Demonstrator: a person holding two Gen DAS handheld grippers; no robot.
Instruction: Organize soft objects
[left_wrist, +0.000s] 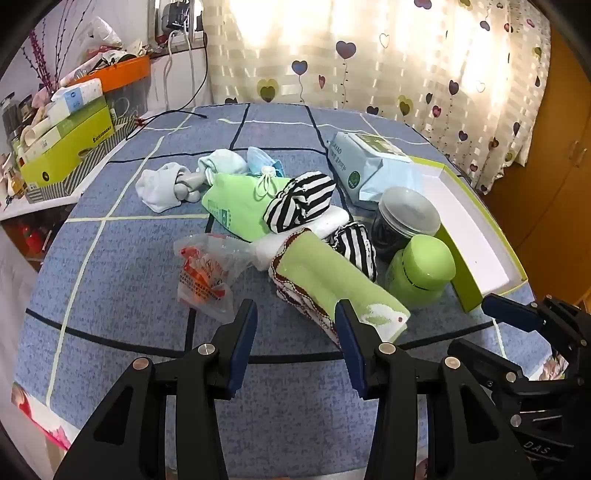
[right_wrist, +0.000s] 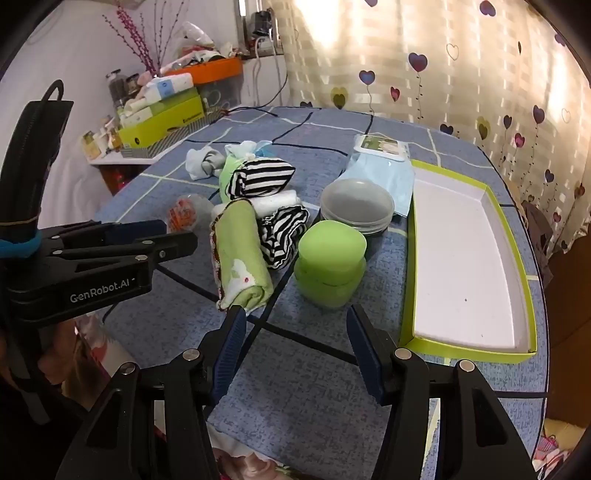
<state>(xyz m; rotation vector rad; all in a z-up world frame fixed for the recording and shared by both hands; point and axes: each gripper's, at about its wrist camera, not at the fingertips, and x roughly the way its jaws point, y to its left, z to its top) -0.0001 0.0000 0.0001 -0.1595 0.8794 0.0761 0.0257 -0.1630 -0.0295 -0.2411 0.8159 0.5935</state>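
Note:
A heap of soft things lies mid-table: a rolled green towel (left_wrist: 332, 284) (right_wrist: 240, 254), two black-and-white striped cloths (left_wrist: 301, 203) (right_wrist: 258, 177), a white rolled cloth (left_wrist: 295, 236), a green drawstring pouch (left_wrist: 236, 199), white socks (left_wrist: 162, 184) and a blue face mask (left_wrist: 262, 158). An empty green-edged white tray (right_wrist: 465, 258) (left_wrist: 476, 236) lies at the right. My left gripper (left_wrist: 297, 314) is open and empty, just short of the green towel's near end. My right gripper (right_wrist: 295, 317) is open and empty, in front of a green jar (right_wrist: 330, 264).
A green jar (left_wrist: 423, 269) and a grey-lidded dark jar (left_wrist: 406, 218) (right_wrist: 354, 203) stand between the heap and the tray. A wipes pack (left_wrist: 365, 162) lies behind them. A crumpled plastic bag (left_wrist: 207, 273) lies left of the towel. Boxes (left_wrist: 70, 147) crowd a side shelf at left.

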